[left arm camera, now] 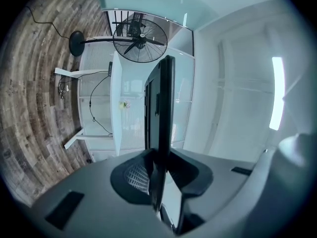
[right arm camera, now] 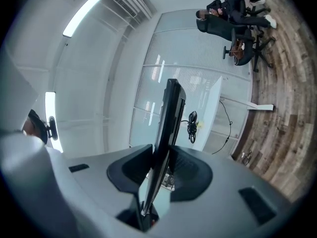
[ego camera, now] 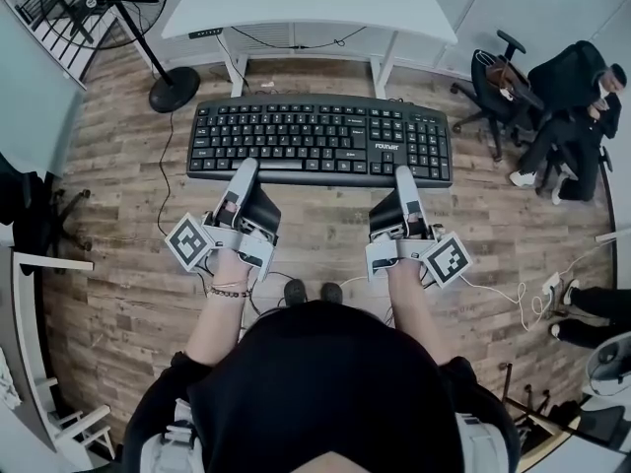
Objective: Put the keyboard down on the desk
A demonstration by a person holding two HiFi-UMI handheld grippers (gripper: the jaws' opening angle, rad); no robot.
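Observation:
A black full-size keyboard [ego camera: 320,139] hangs level in the air above the wooden floor, short of the white desk [ego camera: 306,3]. My left gripper [ego camera: 243,170] is shut on its near edge at the left. My right gripper [ego camera: 405,177] is shut on the near edge at the right. In the left gripper view the keyboard [left arm camera: 161,108] runs edge-on between the pads, and the desk [left arm camera: 119,103] lies beyond. The right gripper view shows the keyboard [right arm camera: 168,128] the same way, clamped between the jaws, with the desk [right arm camera: 213,108] behind it.
A standing fan [ego camera: 118,8] with a round base [ego camera: 174,89] stands left of the desk. A person sits on an office chair [ego camera: 498,82] at the right. A power strip and cables [ego camera: 537,289] lie on the floor at the right.

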